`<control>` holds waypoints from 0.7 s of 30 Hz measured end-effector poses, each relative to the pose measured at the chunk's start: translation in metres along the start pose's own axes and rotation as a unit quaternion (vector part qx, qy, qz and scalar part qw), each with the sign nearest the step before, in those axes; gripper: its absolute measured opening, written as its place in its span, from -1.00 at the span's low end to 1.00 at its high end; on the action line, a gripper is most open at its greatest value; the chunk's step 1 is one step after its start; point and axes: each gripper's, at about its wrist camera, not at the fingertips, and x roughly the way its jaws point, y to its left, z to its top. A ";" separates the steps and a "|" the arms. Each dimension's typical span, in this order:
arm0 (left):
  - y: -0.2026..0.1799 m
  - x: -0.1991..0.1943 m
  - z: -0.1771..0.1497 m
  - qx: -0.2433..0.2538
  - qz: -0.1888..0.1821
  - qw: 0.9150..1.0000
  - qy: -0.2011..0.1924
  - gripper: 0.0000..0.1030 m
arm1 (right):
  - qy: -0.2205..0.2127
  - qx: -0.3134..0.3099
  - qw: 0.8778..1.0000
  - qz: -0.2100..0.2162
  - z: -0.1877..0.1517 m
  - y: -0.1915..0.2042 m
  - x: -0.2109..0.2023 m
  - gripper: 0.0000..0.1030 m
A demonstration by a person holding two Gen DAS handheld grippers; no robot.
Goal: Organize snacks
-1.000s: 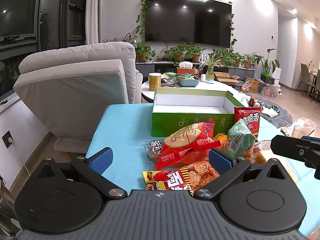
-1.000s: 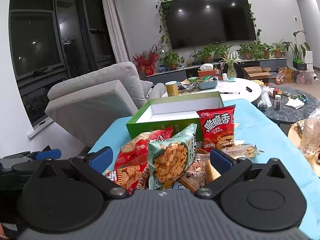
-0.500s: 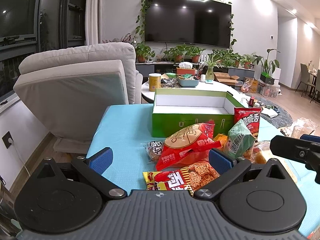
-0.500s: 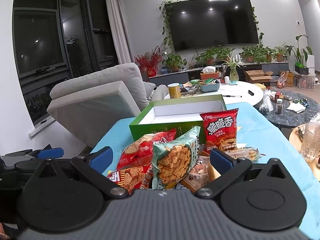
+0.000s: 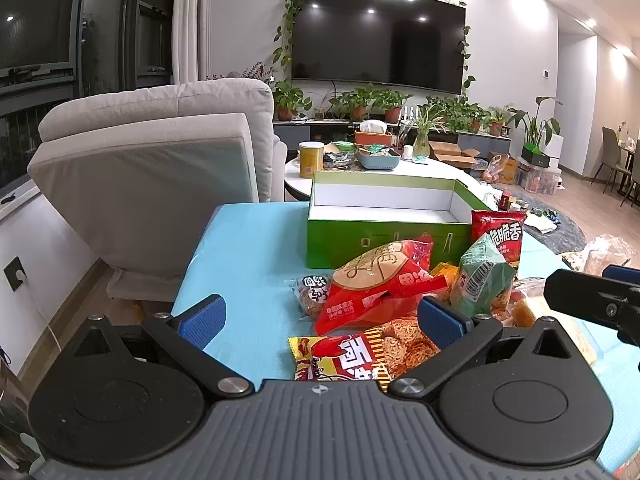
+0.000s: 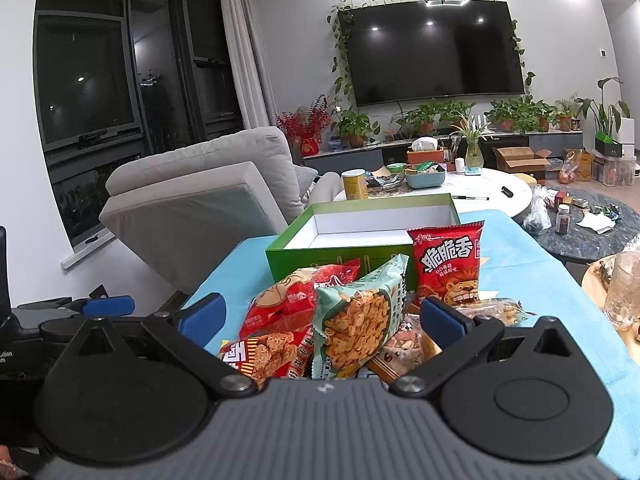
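The snack pile (image 6: 352,312) sits just beyond your right gripper (image 6: 320,316), its fingers spread wide and holding nothing; the green-and-white open box (image 6: 360,248) waits empty behind the pile. Your left gripper (image 5: 320,316) is likewise spread and empty. Nothing has shifted over the past second, so sorting has yet to begin.

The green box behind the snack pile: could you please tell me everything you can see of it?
The green box is a rectangular, lidless carton, seemingly cardboard, glossy green outside and white inside. As far as the views show, it is empty. It sits upright on the blue tablecloth, behind the snack pile. A red chip bag stands against its front right corner; neither gripper touches it.
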 end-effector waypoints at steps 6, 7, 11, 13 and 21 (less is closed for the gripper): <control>0.015 0.003 -0.006 -0.008 0.015 1.000 0.006 0.99 | -0.034 -0.012 0.999 0.016 -0.001 0.005 -0.004 0.26; 0.019 0.004 -0.007 -0.012 0.016 1.000 0.009 0.99 | -0.033 -0.018 0.999 0.027 -0.001 0.007 -0.004 0.26; 0.029 0.011 -0.013 -0.016 0.013 0.999 0.024 0.99 | 0.012 -0.038 0.998 0.049 -0.002 0.013 0.005 0.25; 0.031 0.014 -0.017 -0.012 0.009 0.999 0.031 0.98 | 0.019 -0.038 0.997 0.069 -0.003 0.018 0.013 0.25; 0.041 0.032 -0.029 -0.030 -0.030 0.997 0.064 0.86 | 0.081 -0.035 0.994 0.067 -0.014 0.029 0.045 0.25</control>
